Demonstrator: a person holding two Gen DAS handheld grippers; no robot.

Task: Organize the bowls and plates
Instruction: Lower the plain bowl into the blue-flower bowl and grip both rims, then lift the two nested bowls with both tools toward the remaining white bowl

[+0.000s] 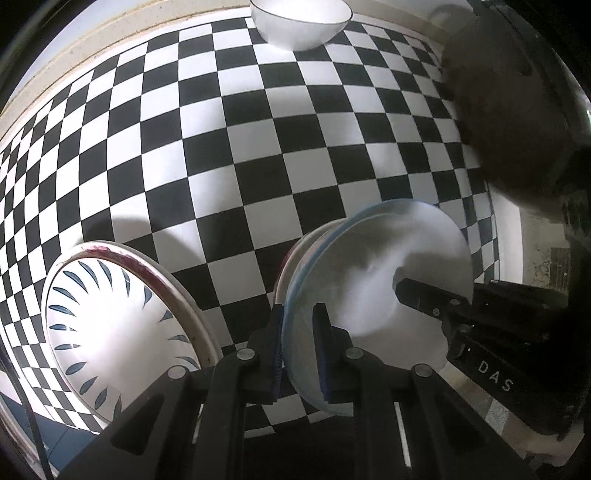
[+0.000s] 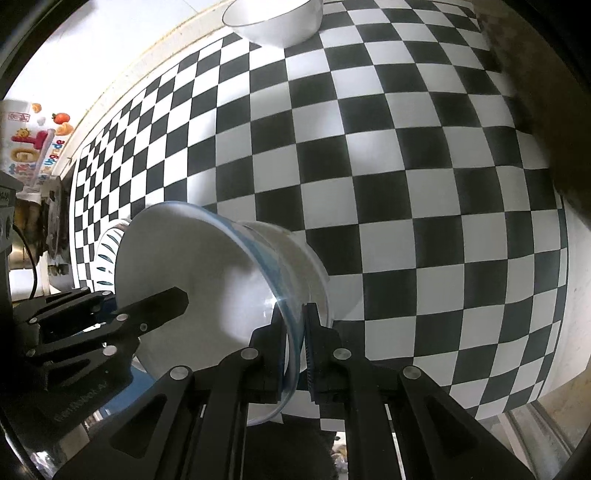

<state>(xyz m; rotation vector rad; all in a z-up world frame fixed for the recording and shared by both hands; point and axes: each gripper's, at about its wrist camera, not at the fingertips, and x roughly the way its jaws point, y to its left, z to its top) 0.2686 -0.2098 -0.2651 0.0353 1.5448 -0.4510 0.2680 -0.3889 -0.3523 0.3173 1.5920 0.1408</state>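
We've got the left gripper (image 1: 299, 354) and right gripper (image 2: 295, 350) both clamped on the blue-rimmed plate (image 1: 376, 280), so uneven lowering could clip the patterned plate (image 1: 118, 332).

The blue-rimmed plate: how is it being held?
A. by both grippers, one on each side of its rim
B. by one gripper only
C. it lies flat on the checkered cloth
A: the left gripper and right gripper each pinch the plate at its rim.

Two wrist fisheyes, steeply down, close.
Both share the checkered cloth (image 1: 258, 155), held plate (image 2: 207, 280) and far bowl (image 1: 299, 26).
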